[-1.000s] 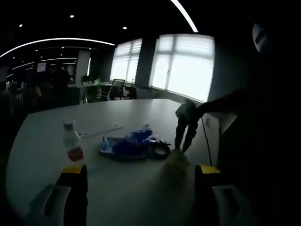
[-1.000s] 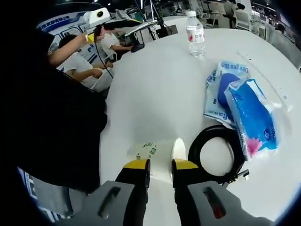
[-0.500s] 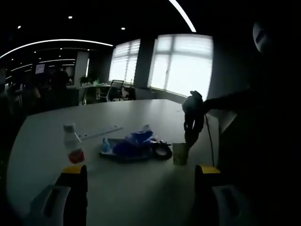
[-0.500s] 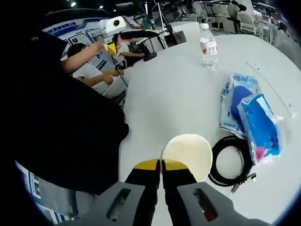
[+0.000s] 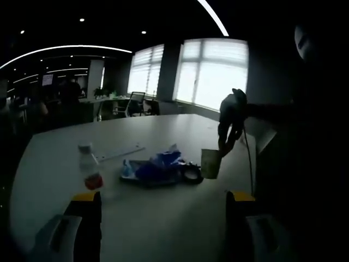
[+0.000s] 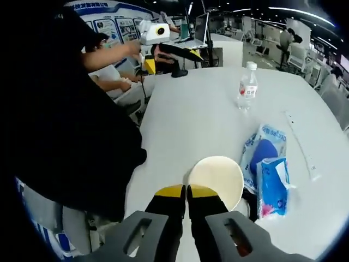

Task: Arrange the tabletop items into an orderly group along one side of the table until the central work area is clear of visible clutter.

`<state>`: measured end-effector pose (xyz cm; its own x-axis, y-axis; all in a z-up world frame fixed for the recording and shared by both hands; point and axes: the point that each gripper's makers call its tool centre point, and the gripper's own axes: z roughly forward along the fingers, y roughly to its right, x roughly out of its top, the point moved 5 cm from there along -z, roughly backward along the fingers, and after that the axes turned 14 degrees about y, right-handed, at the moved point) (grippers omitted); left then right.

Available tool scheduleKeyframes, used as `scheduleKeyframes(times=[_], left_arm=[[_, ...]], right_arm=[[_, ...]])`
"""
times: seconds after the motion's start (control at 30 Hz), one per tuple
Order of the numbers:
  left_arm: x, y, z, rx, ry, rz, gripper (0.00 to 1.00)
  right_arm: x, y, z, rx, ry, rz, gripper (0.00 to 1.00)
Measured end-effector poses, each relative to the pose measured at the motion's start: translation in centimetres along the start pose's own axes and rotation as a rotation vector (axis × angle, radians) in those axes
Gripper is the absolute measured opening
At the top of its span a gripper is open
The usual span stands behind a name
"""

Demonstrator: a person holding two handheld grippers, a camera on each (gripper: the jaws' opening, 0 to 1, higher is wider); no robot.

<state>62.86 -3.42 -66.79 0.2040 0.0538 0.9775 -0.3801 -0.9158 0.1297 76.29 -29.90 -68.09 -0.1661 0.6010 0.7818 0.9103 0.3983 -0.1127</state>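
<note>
A cream paper cup [image 6: 216, 179] hangs upright above the white table [image 6: 191, 114], my right gripper [image 6: 186, 191] shut on its near rim. In the left gripper view that cup [image 5: 210, 162] sits under the right gripper [image 5: 232, 123], just above a black cable coil [image 5: 191, 173]. Two blue packs [image 6: 267, 169] lie right of the cup, also seen as blue packs [image 5: 155, 169]. A water bottle [image 6: 247, 91] with a red label stands farther off, the same bottle [image 5: 90, 170] on the left. My left gripper [image 5: 163, 199] is open, low over the table edge.
A long white ruler [image 6: 301, 146] lies beyond the packs, the same ruler [image 5: 122, 153]. A person's dark clothing [image 6: 65, 125] fills the left side. A hand holds the left gripper [image 6: 163, 46] past the table's far end. Desks and chairs stand behind.
My right gripper shut on the rim of the cup lying on its side, stood it upright and lifted it off the table. The left gripper stayed almost still.
</note>
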Motion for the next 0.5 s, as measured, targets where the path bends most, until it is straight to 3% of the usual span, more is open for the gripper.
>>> scheduleKeyframes(times=[0.13, 0.5], left_arm=[[0.1, -0.5, 0.0, 0.006, 0.003, 0.003, 0.93], [0.2, -1.1, 0.0, 0.022, 0.001, 0.018, 0.96]], right_arm=[[1.2, 0.7, -0.2, -0.016, -0.019, -0.082, 0.00], [3.8, 2.7, -0.3, -0.037, -0.033, -0.199, 0.00]])
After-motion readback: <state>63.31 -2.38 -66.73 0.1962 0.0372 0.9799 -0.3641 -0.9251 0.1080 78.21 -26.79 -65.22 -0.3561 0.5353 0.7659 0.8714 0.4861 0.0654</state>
